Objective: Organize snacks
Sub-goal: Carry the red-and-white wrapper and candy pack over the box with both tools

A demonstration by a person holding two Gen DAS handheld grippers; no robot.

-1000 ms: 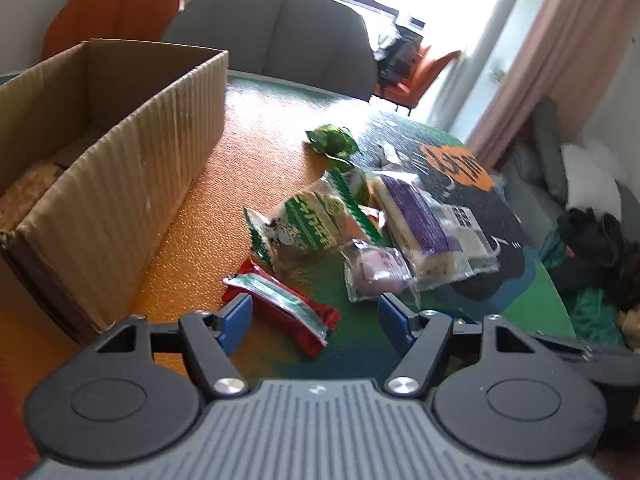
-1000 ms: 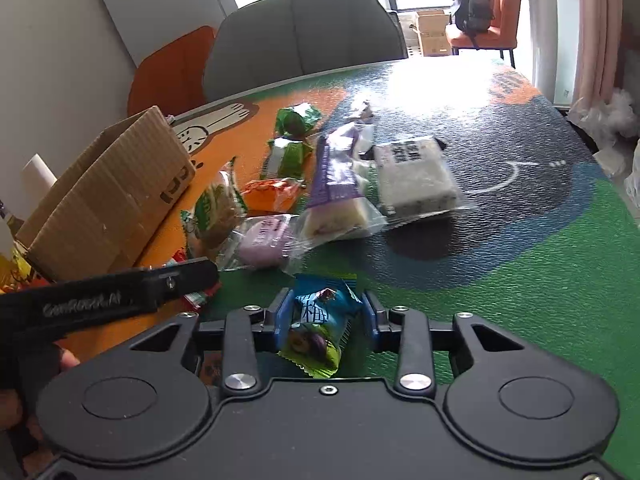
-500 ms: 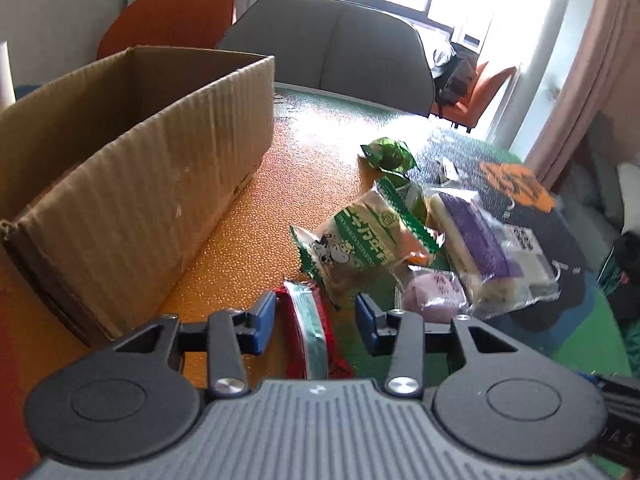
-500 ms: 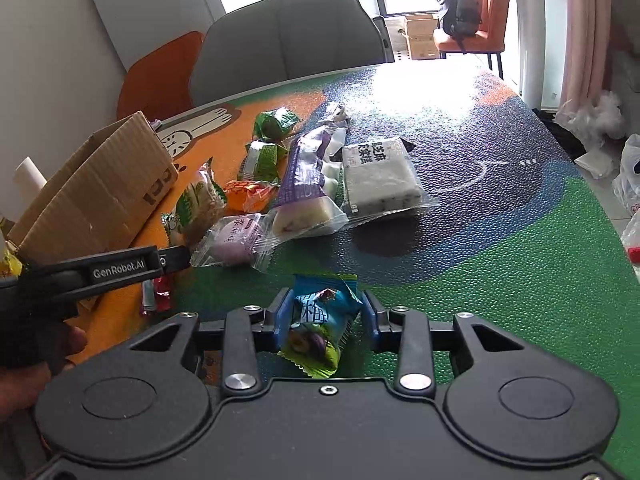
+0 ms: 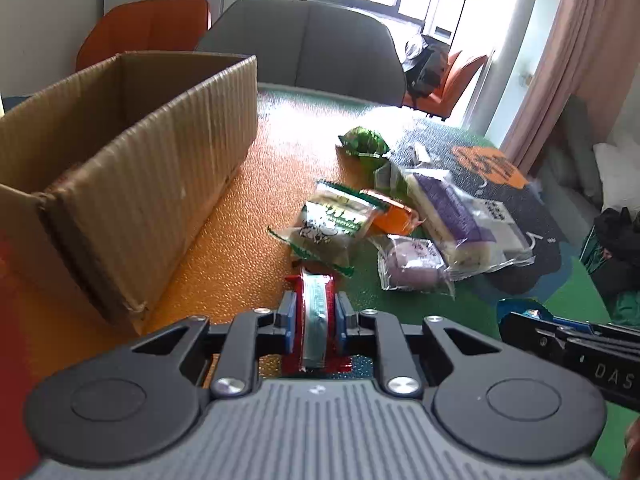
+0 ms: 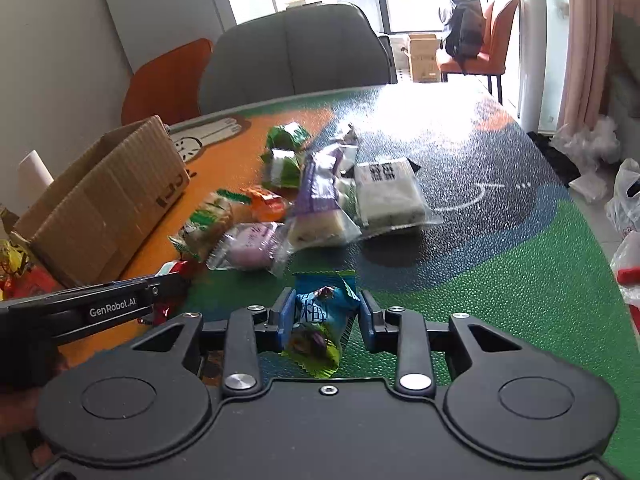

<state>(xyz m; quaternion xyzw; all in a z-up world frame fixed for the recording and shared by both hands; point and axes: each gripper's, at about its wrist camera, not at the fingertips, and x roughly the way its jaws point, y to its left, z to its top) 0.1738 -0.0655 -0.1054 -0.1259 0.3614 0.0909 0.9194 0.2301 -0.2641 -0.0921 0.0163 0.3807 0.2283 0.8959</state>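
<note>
Blue fingers (image 5: 289, 322) of the left gripper (image 5: 315, 320) pinch a red foil snack packet with a pale green stripe (image 5: 316, 312) edge-up, just above the table. Right gripper (image 6: 325, 316) fingers clamp a blue and green crinkled snack wrapper (image 6: 320, 320). Beyond lie a purple bun in clear plastic (image 5: 412, 262) and a green-striped biscuit pack (image 5: 332, 224). At left stands the open brown cardboard box (image 5: 132, 184).

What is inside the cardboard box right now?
From the left wrist view, the cardboard box shows only bare inner walls near its far end. Its floor is hidden by the near wall, so any snacks inside cannot be seen.
</note>
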